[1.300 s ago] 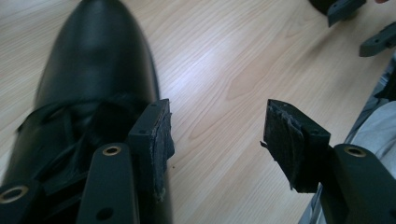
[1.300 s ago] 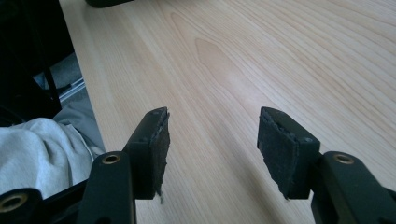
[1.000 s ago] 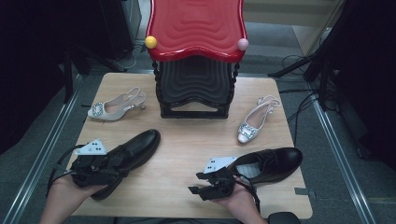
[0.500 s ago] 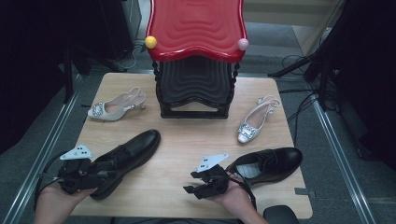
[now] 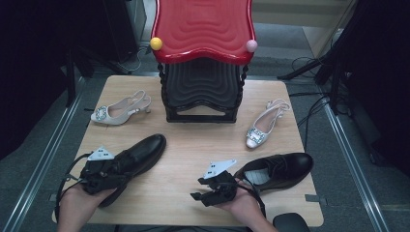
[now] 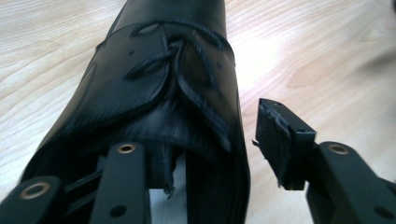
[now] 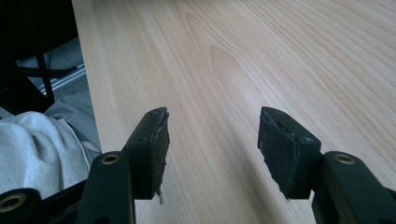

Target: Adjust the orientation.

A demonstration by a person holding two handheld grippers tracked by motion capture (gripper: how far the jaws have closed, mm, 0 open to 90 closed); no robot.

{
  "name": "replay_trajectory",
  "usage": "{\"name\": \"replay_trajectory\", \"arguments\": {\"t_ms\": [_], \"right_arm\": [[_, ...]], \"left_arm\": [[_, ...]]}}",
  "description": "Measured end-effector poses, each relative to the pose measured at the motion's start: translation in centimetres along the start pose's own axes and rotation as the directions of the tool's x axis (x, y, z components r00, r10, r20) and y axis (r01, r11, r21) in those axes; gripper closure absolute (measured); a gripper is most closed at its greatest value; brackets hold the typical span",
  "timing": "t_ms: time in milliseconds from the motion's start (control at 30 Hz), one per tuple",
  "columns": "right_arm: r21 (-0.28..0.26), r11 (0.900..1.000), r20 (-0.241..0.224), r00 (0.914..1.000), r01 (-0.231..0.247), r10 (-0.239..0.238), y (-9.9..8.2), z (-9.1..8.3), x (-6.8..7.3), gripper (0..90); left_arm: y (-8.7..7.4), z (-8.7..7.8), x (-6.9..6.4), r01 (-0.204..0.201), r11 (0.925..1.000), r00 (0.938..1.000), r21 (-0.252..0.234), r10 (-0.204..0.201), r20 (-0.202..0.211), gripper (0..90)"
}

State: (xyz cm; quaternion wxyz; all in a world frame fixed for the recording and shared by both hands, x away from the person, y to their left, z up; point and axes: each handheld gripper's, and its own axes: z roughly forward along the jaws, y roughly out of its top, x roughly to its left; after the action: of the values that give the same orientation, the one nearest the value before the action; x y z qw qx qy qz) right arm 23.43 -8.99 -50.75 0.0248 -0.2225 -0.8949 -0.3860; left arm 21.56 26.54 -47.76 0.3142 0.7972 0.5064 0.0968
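A black leather lace-up shoe (image 5: 140,152) lies at the table's front left, toe pointing away to the right. My left gripper (image 5: 121,166) is at its heel end. In the left gripper view one jaw reaches inside the shoe (image 6: 154,93) opening and the other pad (image 6: 278,140) stands just outside the shoe's side wall, a small gap from it. The left gripper (image 6: 219,144) has just been closing, with that wall between the jaws. The second black shoe (image 5: 283,166) lies at the front right. My right gripper (image 5: 198,189) (image 7: 212,135) is open and empty over bare wood left of it.
A red-topped black stacked stool (image 5: 203,29) stands at the back middle of the wooden table (image 5: 193,140). A silver heeled sandal (image 5: 121,112) lies at the back left and another (image 5: 263,126) at the right. The table's near edge (image 7: 88,93) runs beside my right gripper.
My left gripper drew back to the left, then came right and down onto the left shoe's heel opening. Its jaws have narrowed. The right gripper has stayed almost still.
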Motion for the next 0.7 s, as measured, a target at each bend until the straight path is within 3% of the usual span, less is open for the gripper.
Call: {"name": "replay_trajectory", "arguments": {"t_ms": [100, 200, 267, 533, 700], "right_arm": [[0.000, 1.0000, 0.001, 1.0000, -0.003, 0.003, -0.1, 0.0, 0.0, 43.9], [-0.002, 1.0000, 0.006, 1.0000, -0.002, 0.002, -0.2, -0.2, 0.1, 43.9], [-0.005, 1.0000, 0.009, 0.9999, -0.007, 0.007, -0.3, -0.3, 0.0, 43.9], [-0.017, 0.9993, 0.031, 0.9989, -0.033, 0.034, -1.0, -0.9, 0.0, 43.9], [-0.026, 0.9985, 0.048, 0.9976, -0.049, 0.050, -1.5, -1.4, 0.1, 43.9]], "left_arm": [[0.4, 0.3, -0.1, 0.003, 1.0000, 1.0000, 0.007, -0.003, -0.006, 61.2], [0.5, 0.3, -0.2, -0.025, 0.9997, 0.9996, 0.003, 0.025, 0.016, 73.6], [0.6, 0.2, -0.3, -0.043, 0.9991, 0.9989, 0.001, 0.043, 0.020, 76.4], [2.4, 0.4, -1.4, -0.084, 0.9952, 0.9928, -0.051, 0.088, 0.081, 77.6], [3.7, 1.0, -2.3, -0.116, 0.9921, 0.9871, -0.049, 0.120, 0.106, 77.5]]}}
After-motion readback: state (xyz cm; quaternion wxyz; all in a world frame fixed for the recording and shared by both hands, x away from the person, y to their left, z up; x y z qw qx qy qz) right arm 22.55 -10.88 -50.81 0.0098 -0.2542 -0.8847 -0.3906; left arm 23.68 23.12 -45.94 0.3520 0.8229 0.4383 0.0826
